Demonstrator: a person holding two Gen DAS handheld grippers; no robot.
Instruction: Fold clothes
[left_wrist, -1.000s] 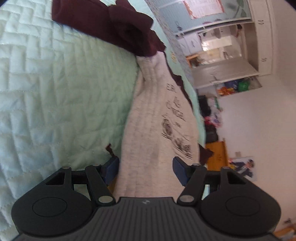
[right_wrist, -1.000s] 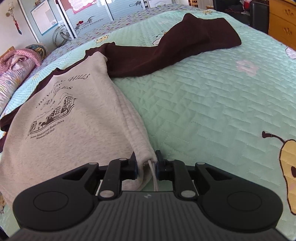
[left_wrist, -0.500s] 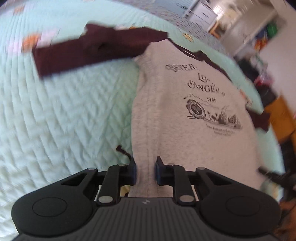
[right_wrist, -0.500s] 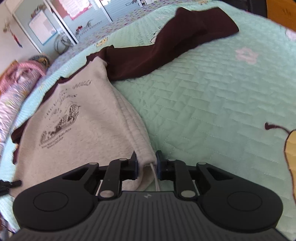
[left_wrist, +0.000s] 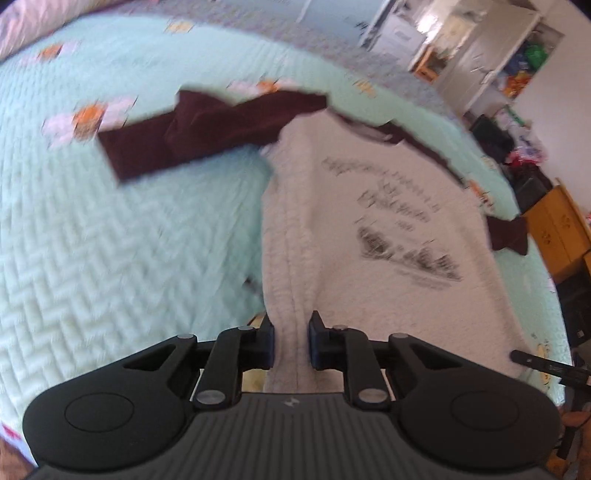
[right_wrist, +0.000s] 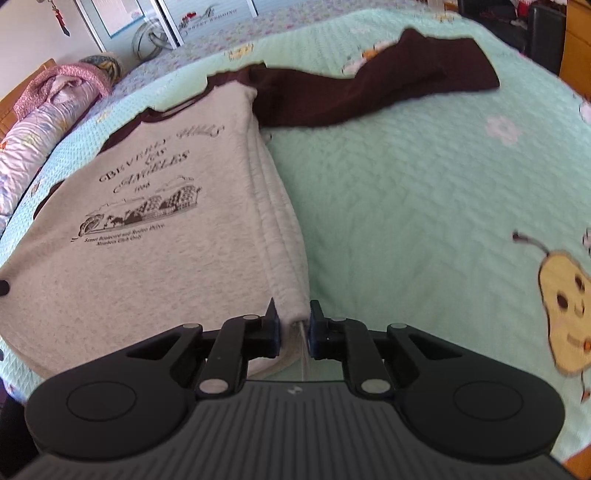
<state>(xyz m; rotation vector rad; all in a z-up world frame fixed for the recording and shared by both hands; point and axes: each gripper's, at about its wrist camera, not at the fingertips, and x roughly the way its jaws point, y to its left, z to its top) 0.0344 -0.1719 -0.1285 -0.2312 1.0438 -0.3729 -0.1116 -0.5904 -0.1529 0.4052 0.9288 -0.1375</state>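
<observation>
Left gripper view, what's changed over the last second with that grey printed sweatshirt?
The left gripper had jaws open around the grey printed sweatshirt's hem; they have just been closing and now pinch it. The right gripper stays clamped on the other hem corner. The maroon sleeve lies on the mint quilted bedspread as before.

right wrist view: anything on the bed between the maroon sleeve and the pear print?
Nothing. In the right wrist view, only bare mint quilt lies between the maroon sleeve and the pear print.

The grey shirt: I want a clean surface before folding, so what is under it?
The shirt lies on the mint quilt, its maroon sleeve spread across it. Whatever is beneath the shirt body is covered.
</observation>
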